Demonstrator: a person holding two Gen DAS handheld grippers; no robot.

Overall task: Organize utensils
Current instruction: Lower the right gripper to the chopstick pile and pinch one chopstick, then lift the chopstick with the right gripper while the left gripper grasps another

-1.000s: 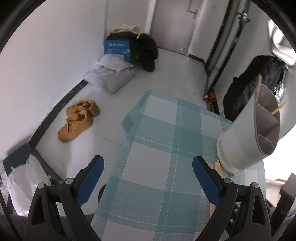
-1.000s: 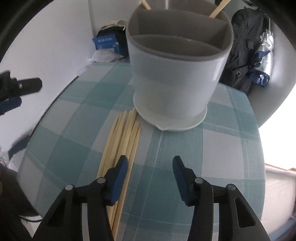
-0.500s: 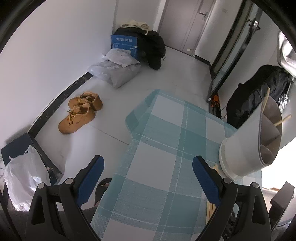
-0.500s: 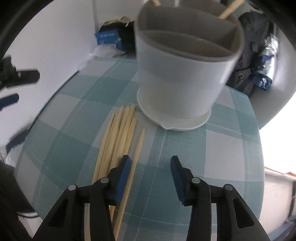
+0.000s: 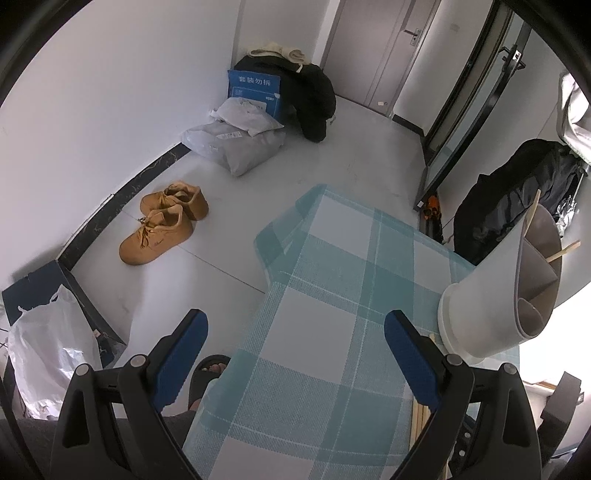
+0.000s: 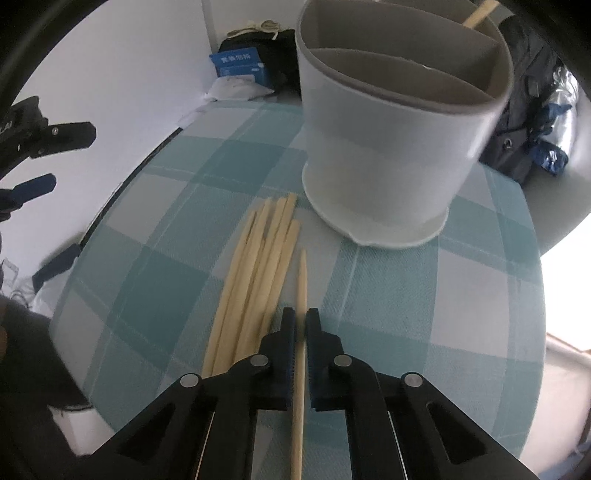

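Note:
In the right wrist view my right gripper (image 6: 301,319) is shut on one wooden chopstick (image 6: 302,280), its tip pointing toward the holder. Several more chopsticks (image 6: 258,266) lie side by side on the checked tablecloth just left of it. A white divided utensil holder (image 6: 391,147) stands beyond them with a chopstick (image 6: 478,13) in a back compartment. In the left wrist view my left gripper (image 5: 295,328) is open and empty above the table's near left part; the holder (image 5: 495,299) is at the right.
The teal checked table (image 5: 332,332) ends at its left edge above the floor. On the floor are tan shoes (image 5: 162,225), grey bags (image 5: 240,144), a black backpack (image 5: 517,199). My left gripper also shows in the right wrist view (image 6: 33,158).
My right gripper has closed on the rightmost chopstick, which was lying beside the others. The left gripper has drawn back and up, staying open.

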